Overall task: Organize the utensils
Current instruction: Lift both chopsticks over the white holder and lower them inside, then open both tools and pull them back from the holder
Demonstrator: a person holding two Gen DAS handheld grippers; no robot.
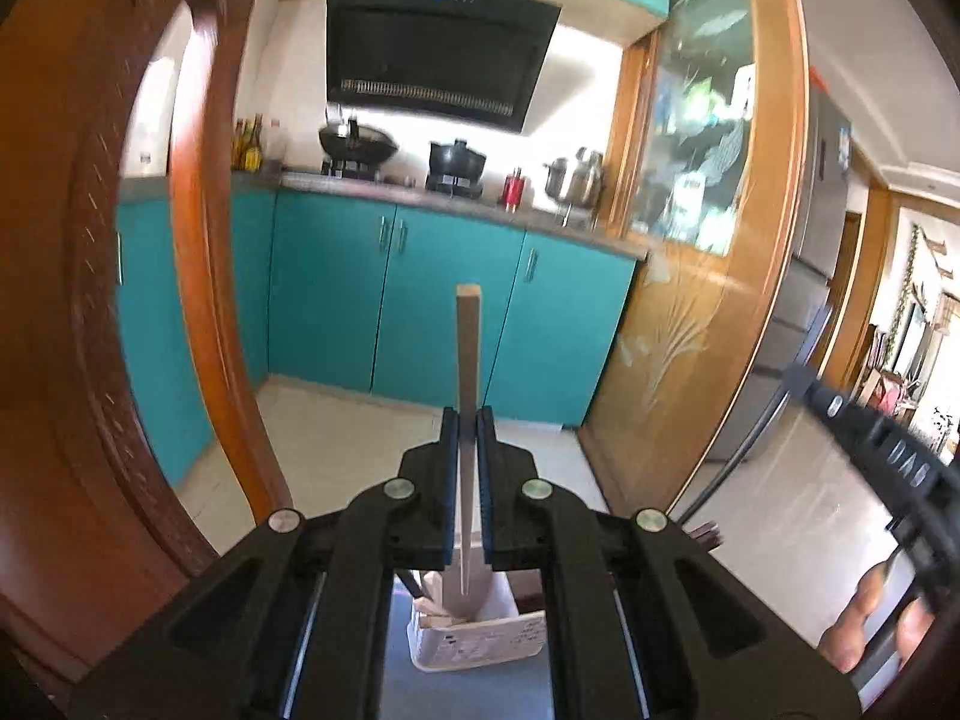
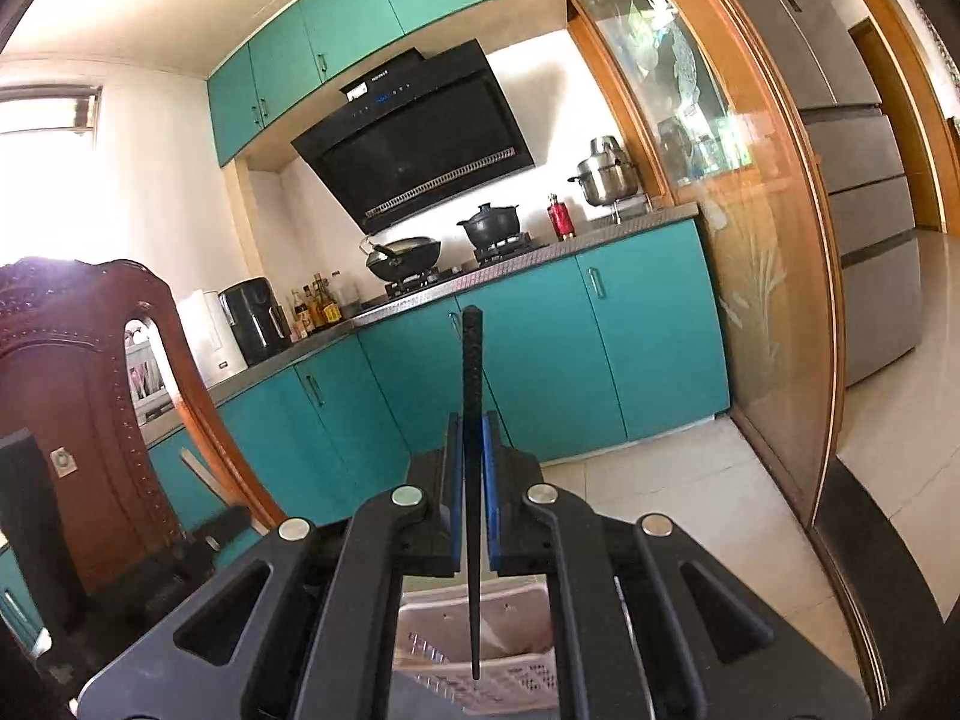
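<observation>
Left gripper (image 1: 467, 420) clamps the wooden spatula (image 1: 467, 354), handle towards twelve o'clock; right gripper (image 2: 472, 426) pinches the black chopstick (image 2: 472, 372) — both look light, stiff, best gripped mid-shaft.

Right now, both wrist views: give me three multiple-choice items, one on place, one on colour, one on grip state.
1. Where is the red bottle?
A. on the floor
B. on the counter between the black pot and the steel pot
C. in the basket

2. What colour are the lower cabinet doors?
A. teal
B. white
C. grey

3. What does the left gripper hold?
A. nothing, jaws open
B. a red cup
C. a pale wooden utensil, jaws shut on it

Answers: B, it stands on the counter between both pots; A, the doors are teal; C, the pads clamp the wooden stick.
</observation>
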